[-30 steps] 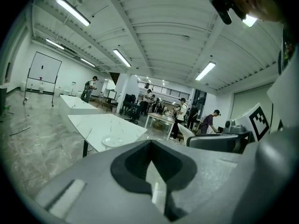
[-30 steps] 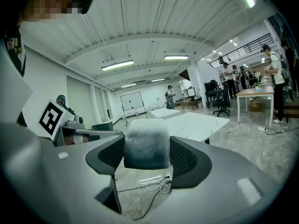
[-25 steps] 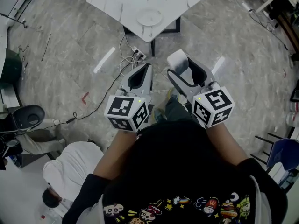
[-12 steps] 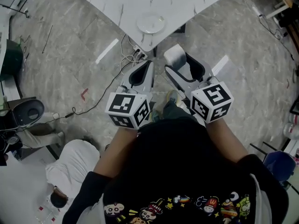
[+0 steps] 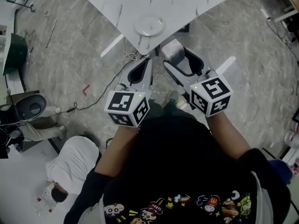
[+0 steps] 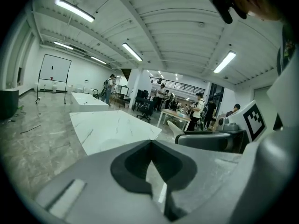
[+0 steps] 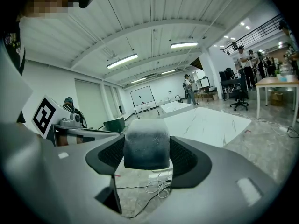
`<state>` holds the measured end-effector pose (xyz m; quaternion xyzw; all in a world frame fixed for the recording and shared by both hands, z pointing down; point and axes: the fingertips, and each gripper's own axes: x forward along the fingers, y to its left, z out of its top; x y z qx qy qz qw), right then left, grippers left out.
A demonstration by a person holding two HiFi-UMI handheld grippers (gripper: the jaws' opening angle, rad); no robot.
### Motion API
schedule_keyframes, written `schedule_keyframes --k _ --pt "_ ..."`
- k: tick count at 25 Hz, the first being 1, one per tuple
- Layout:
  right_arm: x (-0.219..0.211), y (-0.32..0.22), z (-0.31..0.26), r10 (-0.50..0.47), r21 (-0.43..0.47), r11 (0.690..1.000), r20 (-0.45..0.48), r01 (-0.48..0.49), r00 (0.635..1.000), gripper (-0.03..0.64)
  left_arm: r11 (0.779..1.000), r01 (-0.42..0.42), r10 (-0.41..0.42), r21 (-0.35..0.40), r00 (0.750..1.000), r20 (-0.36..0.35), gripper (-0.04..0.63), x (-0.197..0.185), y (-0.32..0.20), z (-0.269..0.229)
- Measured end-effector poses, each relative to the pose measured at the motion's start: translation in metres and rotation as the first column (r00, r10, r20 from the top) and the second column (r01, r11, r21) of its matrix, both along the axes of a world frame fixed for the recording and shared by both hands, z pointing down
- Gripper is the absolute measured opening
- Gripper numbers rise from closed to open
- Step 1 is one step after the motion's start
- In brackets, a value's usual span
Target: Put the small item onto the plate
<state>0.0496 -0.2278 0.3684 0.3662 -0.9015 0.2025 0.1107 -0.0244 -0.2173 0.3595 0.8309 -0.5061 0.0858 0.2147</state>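
My right gripper (image 5: 175, 59) is shut on a small pale grey block (image 5: 172, 51), held above the floor just short of the white marble table (image 5: 187, 3). In the right gripper view the block (image 7: 145, 143) fills the gap between the jaws. A clear glass plate (image 5: 149, 25) lies on the table near its front corner, ahead and to the left of the block. My left gripper (image 5: 142, 69) is shut with nothing in it, level with the right one; its closed jaws (image 6: 152, 171) point toward the table (image 6: 117, 129).
A power strip and tangled cables (image 5: 128, 55) lie on the floor under the table's corner. A person in a white top (image 5: 70, 164) crouches at lower left beside a dark chair (image 5: 30, 107). More tables and several people stand far back in the hall (image 6: 159, 97).
Both grippers and the block have come closer to the table; the table and plate sit lower and nearer in the head view than one second ago.
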Motion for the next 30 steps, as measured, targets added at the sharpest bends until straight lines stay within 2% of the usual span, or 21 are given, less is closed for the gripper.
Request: schedule_keyframes --k 5,17,30 --pt "0.000 -0.014 0.011 -0.007 -0.017 1.000 -0.017 0.007 1.000 0.328 1.000 0.007 -0.007 -0.016 1.000 0.015 0.000 -0.001 -0.012 0.009" --pt "-0.036 -0.074 0.040 -0.007 -0.070 0.998 -0.080 0.001 0.997 0.329 0.998 0.021 -0.020 -0.052 0.999 0.029 0.000 -0.040 -0.083 0.046" --pt "-0.086 -0.170 0.134 0.008 -0.156 0.987 -0.240 -0.046 0.971 0.328 0.988 0.028 -0.029 -0.155 1.000 -0.004 0.000 -0.089 -0.154 0.110"
